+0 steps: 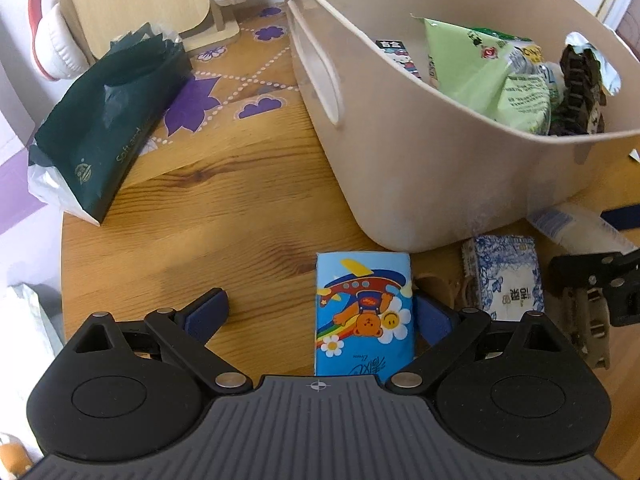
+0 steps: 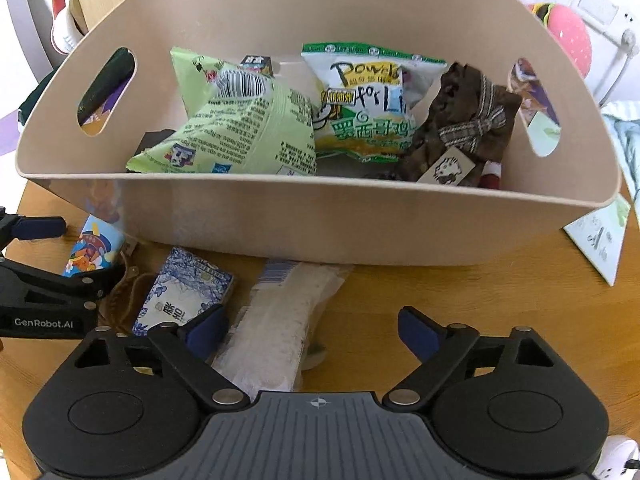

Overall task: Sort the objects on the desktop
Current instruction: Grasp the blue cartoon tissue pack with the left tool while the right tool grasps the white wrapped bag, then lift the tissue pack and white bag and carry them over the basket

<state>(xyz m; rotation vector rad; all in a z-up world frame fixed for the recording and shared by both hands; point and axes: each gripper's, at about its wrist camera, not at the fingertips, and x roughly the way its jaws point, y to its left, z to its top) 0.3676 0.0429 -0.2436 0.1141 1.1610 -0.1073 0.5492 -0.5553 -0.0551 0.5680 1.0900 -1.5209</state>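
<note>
A blue cartoon tissue pack (image 1: 363, 312) lies flat on the wooden table, just in front of the beige basket (image 1: 400, 160). My left gripper (image 1: 320, 316) is open around it: the right pad rests against the pack's side and the left pad stands well clear. A blue-and-white floral tissue pack (image 1: 504, 276) lies beside it to the right. In the right wrist view a clear-wrapped white packet (image 2: 280, 320) lies between the wide-open fingers of my right gripper (image 2: 312, 334), close to the left pad and apart from the right one. The basket (image 2: 320, 220) holds snack bags and a brown bow.
A dark green tissue bag (image 1: 108, 120) lies at the left, with white headphones (image 1: 52, 40) on a wooden stand behind it. A brown cord (image 2: 124, 292) sits between the two tissue packs. A folded card (image 2: 600, 240) stands to the basket's right.
</note>
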